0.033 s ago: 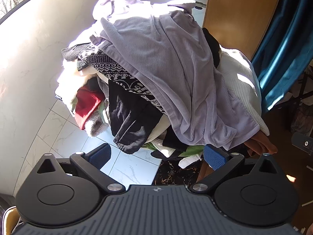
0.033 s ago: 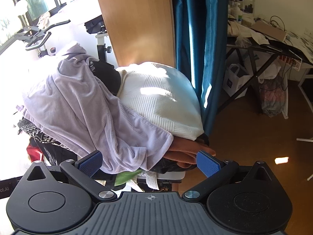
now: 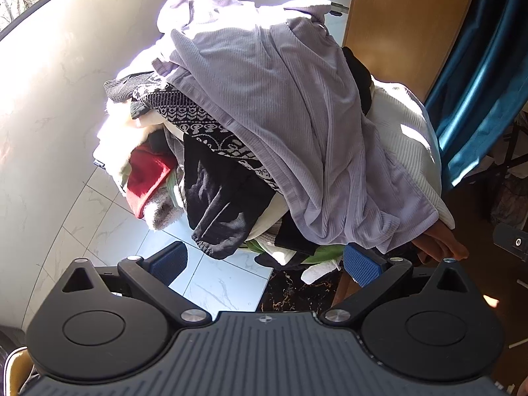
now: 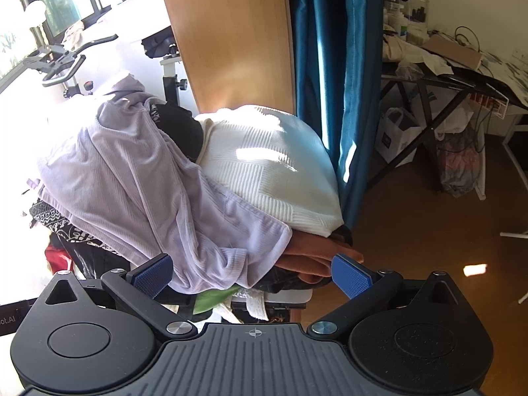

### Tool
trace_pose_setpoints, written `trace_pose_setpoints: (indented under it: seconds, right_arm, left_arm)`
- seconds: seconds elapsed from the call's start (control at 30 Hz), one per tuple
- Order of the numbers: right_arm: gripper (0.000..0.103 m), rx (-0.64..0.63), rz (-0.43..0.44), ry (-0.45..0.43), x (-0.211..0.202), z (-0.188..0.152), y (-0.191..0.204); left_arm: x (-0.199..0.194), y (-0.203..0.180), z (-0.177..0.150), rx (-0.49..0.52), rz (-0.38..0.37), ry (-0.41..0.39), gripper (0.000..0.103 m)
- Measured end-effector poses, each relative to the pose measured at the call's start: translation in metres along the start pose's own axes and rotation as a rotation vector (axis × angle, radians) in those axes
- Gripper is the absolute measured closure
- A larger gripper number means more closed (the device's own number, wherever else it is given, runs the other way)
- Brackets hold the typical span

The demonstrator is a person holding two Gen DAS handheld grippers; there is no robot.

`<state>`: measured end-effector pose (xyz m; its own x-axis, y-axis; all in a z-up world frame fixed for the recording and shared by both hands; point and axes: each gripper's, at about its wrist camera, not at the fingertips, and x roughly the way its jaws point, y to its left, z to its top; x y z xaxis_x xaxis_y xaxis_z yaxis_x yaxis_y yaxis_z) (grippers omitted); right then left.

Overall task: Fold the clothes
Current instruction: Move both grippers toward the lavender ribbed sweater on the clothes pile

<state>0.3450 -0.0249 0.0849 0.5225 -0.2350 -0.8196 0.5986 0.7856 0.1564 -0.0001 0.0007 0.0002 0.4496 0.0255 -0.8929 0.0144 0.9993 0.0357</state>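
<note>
A tall heap of clothes fills both views. A lilac ribbed garment (image 3: 280, 115) (image 4: 132, 191) drapes over the top, and a white knit sweater (image 3: 406, 145) (image 4: 270, 171) lies to its right. Beneath them sit a black-and-white patterned piece (image 3: 198, 122), a black garment (image 3: 221, 204), a red one (image 3: 148, 175) and a rust-coloured one (image 4: 313, 254). My left gripper (image 3: 264, 262) is open, low in front of the heap and holding nothing. My right gripper (image 4: 252, 275) is open too, and the lilac hem hangs just beyond its gap.
A wooden panel (image 4: 231, 33) and a teal curtain (image 4: 323, 66) stand behind the heap. An exercise bike (image 4: 62, 62) is at the back left. A cluttered desk (image 4: 445, 66) with bags under it is at the right. A white wall (image 3: 49, 99) curves along the left above tiled floor (image 3: 224, 283).
</note>
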Motion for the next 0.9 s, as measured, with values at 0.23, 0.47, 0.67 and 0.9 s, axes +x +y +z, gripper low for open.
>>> trace_pose_setpoints:
  seconds: [0.23, 0.47, 0.67, 0.9]
  right_arm:
    - [0.001, 0.017, 0.007, -0.007, -0.002, -0.001, -0.004]
    - [0.001, 0.02, 0.009, -0.003, -0.002, -0.002, 0.0]
    - [0.001, 0.022, 0.023, -0.014, -0.009, -0.001, -0.001]
    - [0.001, 0.007, 0.027, -0.011, -0.009, -0.001, 0.002]
  left_arm:
    - [-0.001, 0.003, 0.0, -0.009, -0.01, 0.001, 0.0]
    - [-0.003, 0.005, 0.001, -0.017, -0.018, 0.002, 0.0]
    - [-0.01, 0.005, -0.002, -0.01, -0.012, -0.023, 0.0]
    - [-0.012, 0.005, -0.002, -0.01, -0.01, -0.029, 0.0]
